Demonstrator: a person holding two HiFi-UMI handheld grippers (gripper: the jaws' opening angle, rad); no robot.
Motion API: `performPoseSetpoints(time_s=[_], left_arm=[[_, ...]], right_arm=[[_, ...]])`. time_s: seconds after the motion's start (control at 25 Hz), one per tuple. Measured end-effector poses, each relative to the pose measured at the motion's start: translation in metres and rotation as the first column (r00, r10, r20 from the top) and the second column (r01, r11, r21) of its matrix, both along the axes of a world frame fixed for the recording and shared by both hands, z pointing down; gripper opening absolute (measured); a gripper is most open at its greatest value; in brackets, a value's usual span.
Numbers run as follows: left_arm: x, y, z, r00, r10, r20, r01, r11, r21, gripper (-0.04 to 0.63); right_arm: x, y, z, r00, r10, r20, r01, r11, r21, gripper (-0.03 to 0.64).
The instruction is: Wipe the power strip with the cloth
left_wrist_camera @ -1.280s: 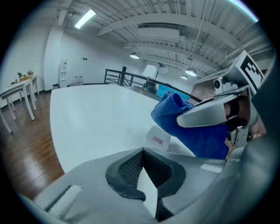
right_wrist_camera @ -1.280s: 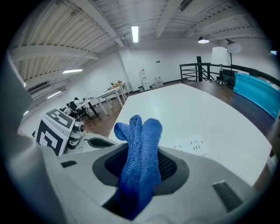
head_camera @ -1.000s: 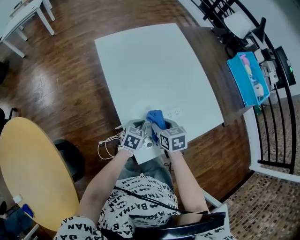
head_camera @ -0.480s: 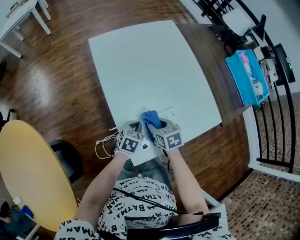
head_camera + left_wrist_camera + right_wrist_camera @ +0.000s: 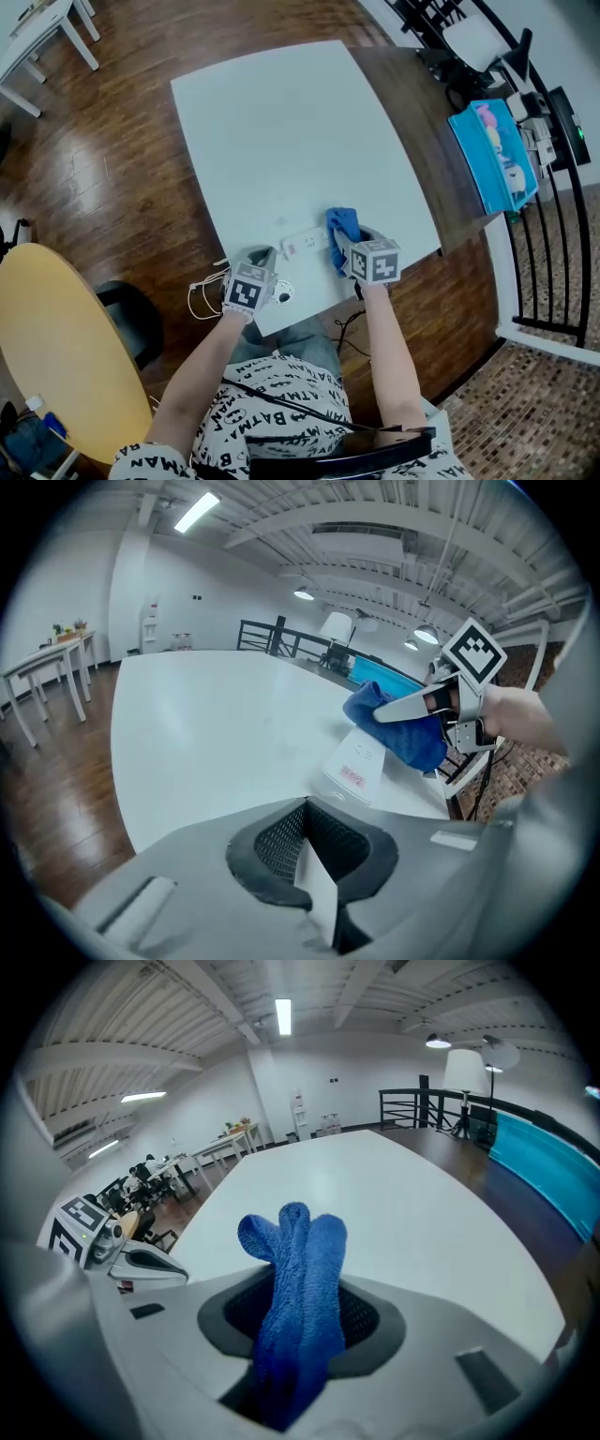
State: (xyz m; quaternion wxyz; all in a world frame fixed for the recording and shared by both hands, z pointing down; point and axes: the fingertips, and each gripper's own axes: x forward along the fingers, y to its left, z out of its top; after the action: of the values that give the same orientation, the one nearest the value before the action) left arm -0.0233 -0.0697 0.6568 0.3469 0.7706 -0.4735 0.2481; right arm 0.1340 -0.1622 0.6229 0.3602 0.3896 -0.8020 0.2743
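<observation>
The white power strip [image 5: 306, 243] lies near the front edge of the white table [image 5: 281, 122]. In the left gripper view the power strip [image 5: 356, 766] shows a red label. My right gripper [image 5: 347, 242] is shut on the blue cloth [image 5: 342, 225], which rests on the strip's right end. From the right gripper view the cloth [image 5: 300, 1279] stands bunched up out of the right gripper [image 5: 302, 1335]. My left gripper [image 5: 261, 261] sits just left of the strip's left end, and its jaws [image 5: 314, 883] look shut with only a thin white sliver between them.
A white cable [image 5: 204, 298] hangs off the table's front left corner. A dark wooden table [image 5: 427, 112] adjoins on the right, with a blue box [image 5: 495, 155] and black railing beyond. A round yellow table [image 5: 56, 347] stands at the lower left.
My right gripper has slid the cloth to the right along the strip, uncovering the strip's left part. The left gripper has shifted slightly left and back.
</observation>
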Motion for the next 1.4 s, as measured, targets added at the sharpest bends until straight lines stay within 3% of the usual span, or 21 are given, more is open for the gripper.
performPoseSetpoints(time_s=[0.12,0.24,0.32,0.4,0.48,0.56,0.68,0.76,0.88,0.96,1.08,1.16,1.28,1.4], left_arm=[[0.001,-0.001,-0.001,1.000,-0.007,-0.007,0.007,1.000,0.000,0.001],[0.003,-0.004,-0.002,1.000,-0.005,-0.010,0.005,1.000,0.008,0.001],[0.004,-0.005,-0.002,1.000,-0.006,-0.016,0.006,1.000,0.013,0.001],[0.003,-0.005,-0.002,1.000,-0.013,-0.023,0.014,1.000,0.014,0.001],[0.004,-0.006,-0.002,1.000,-0.017,-0.022,0.017,1.000,0.014,0.001],[0.005,-0.007,-0.001,1.000,-0.020,-0.017,0.020,1.000,0.015,0.001],[0.004,-0.008,-0.001,0.999,-0.038,-0.018,0.039,0.999,0.008,0.001],[0.004,-0.007,-0.001,0.998,-0.053,-0.017,0.053,0.999,-0.001,0.001],[0.004,-0.007,-0.003,0.997,-0.078,-0.008,0.078,0.997,0.003,0.001],[0.003,-0.005,-0.002,0.994,-0.108,-0.009,0.108,0.994,-0.003,0.001],[0.002,-0.005,-0.002,0.989,-0.145,-0.018,0.145,0.989,-0.010,0.001],[0.000,-0.006,-0.001,0.986,-0.166,-0.024,0.166,0.986,-0.011,0.001],[-0.004,-0.007,-0.001,0.982,-0.188,-0.029,0.188,0.982,-0.012,0.001],[-0.006,-0.008,-0.001,0.983,-0.183,-0.023,0.183,0.983,-0.017,0.001]], right_arm=[[0.023,-0.015,-0.001,0.999,0.019,-0.036,-0.019,1.000,0.014,0.153],[0.040,-0.028,-0.007,0.992,-0.017,-0.127,0.019,1.000,0.015,0.152],[0.029,-0.028,-0.017,0.984,-0.133,-0.122,0.128,0.991,-0.042,0.151],[-0.007,-0.020,-0.028,0.939,-0.341,-0.050,0.336,0.937,-0.095,0.152],[-0.047,-0.006,-0.037,0.811,-0.583,-0.054,0.575,0.810,-0.110,0.152],[-0.081,0.007,-0.038,0.621,-0.775,-0.117,0.760,0.632,-0.149,0.152],[-0.116,0.023,-0.022,0.346,-0.927,-0.144,0.892,0.373,-0.257,0.152],[-0.130,0.029,-0.008,0.200,-0.971,-0.129,0.919,0.232,-0.318,0.152],[-0.140,0.036,0.011,0.042,-0.994,-0.098,0.913,0.078,-0.401,0.152],[-0.144,0.039,0.018,-0.033,-0.996,-0.079,0.901,0.005,-0.433,0.152],[-0.140,0.036,0.021,-0.098,-0.993,-0.064,0.896,-0.060,-0.440,0.152],[-0.132,0.030,0.021,-0.111,-0.992,-0.062,0.894,-0.072,-0.443,0.152],[-0.113,0.019,0.019,-0.086,-0.994,-0.072,0.889,-0.044,-0.455,0.152],[-0.085,0.004,0.016,-0.035,-0.994,-0.102,0.887,0.016,-0.462,0.152]])
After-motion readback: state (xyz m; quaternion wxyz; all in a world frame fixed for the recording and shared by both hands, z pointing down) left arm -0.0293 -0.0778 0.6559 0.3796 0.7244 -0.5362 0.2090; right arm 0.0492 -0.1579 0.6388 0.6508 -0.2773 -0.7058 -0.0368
